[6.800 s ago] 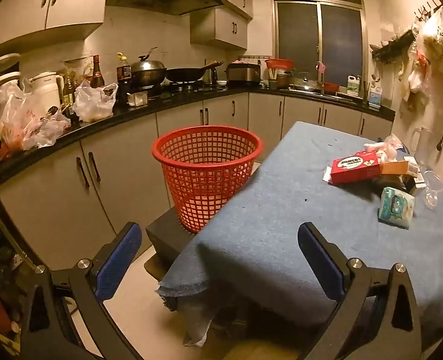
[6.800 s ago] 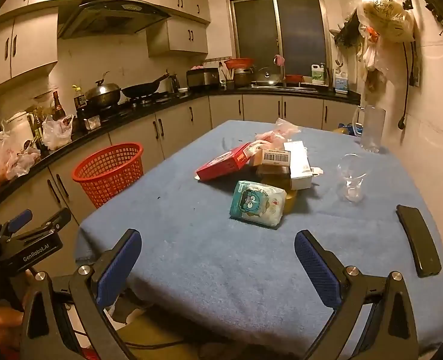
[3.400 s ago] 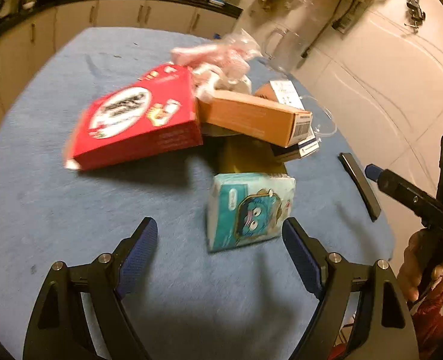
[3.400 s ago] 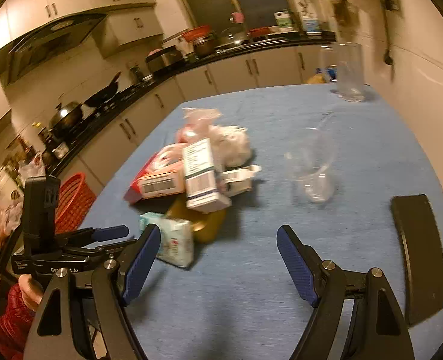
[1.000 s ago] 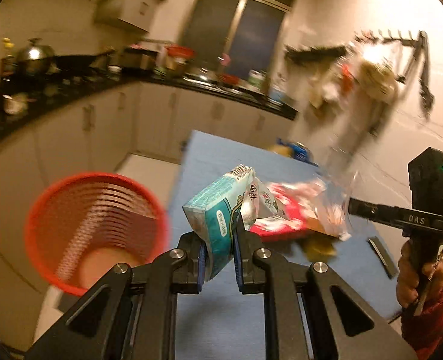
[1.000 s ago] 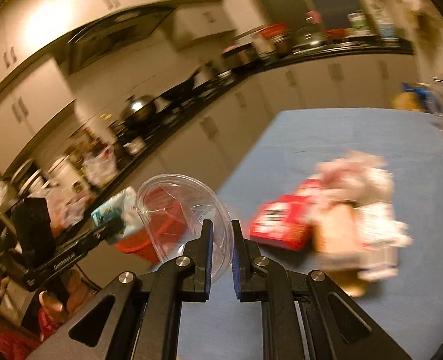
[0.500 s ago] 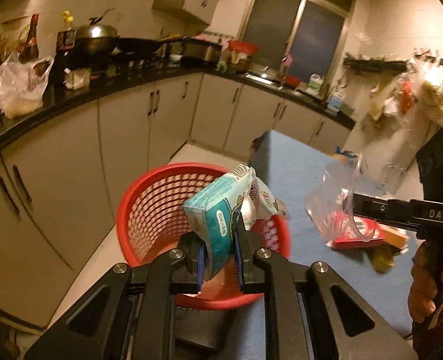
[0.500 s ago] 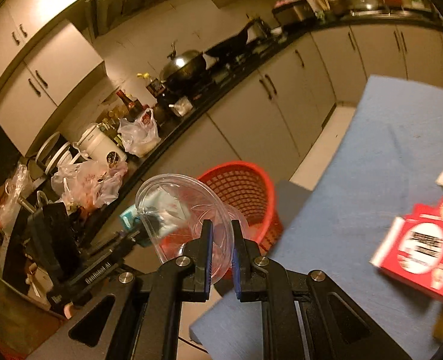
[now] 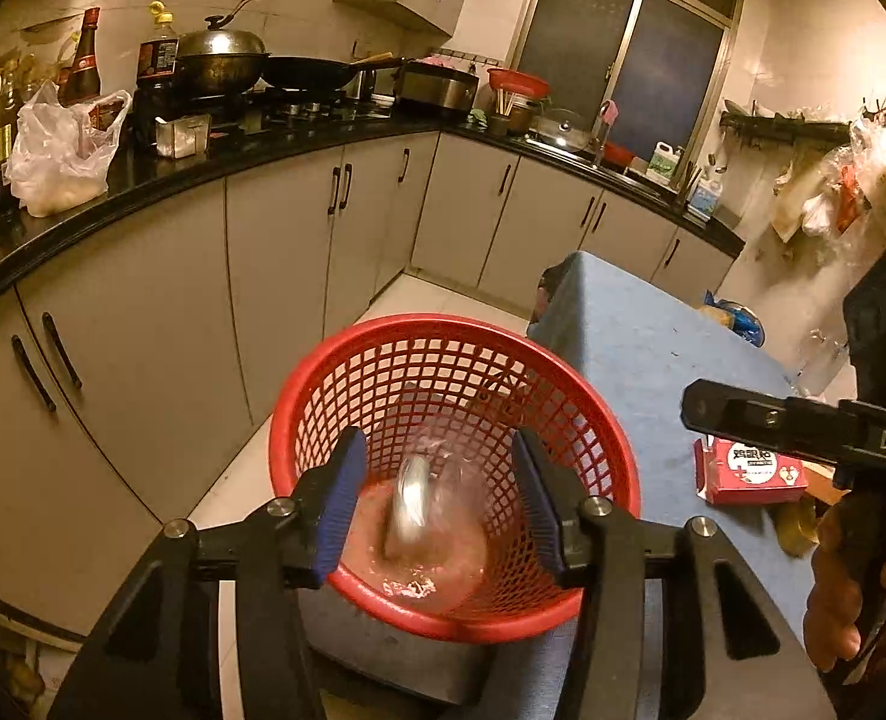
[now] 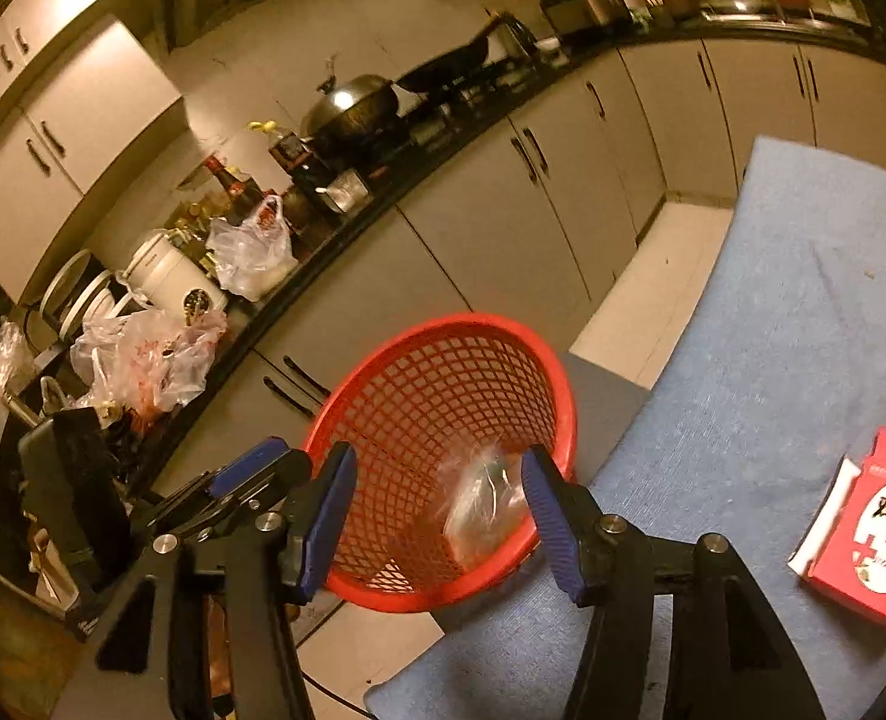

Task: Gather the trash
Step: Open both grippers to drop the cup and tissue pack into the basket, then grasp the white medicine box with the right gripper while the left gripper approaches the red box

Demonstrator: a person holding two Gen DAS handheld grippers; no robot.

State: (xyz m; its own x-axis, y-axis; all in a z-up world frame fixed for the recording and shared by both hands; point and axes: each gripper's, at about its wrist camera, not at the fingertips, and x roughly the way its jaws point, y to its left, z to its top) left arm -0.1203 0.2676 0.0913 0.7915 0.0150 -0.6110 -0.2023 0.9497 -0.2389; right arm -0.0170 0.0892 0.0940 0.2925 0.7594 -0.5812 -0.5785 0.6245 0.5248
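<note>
A red plastic mesh basket (image 9: 563,384), a blue, matt, rough cloth (image 10: 803,300), a glossy black countertop (image 9: 161,174) and a shiny metal wok lid (image 10: 353,90) are seen.

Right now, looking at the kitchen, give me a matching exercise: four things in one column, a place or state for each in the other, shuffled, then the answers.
Things
1. red basket
2. red box
3. left tool
4. wok with lid

Places or states
A. lying on the blue tablecloth
B. on the stove
C. on a dark stand beside the table
D. open over the basket, nothing between its pads

Pairs: 1-C, 2-A, 3-D, 4-B
</note>
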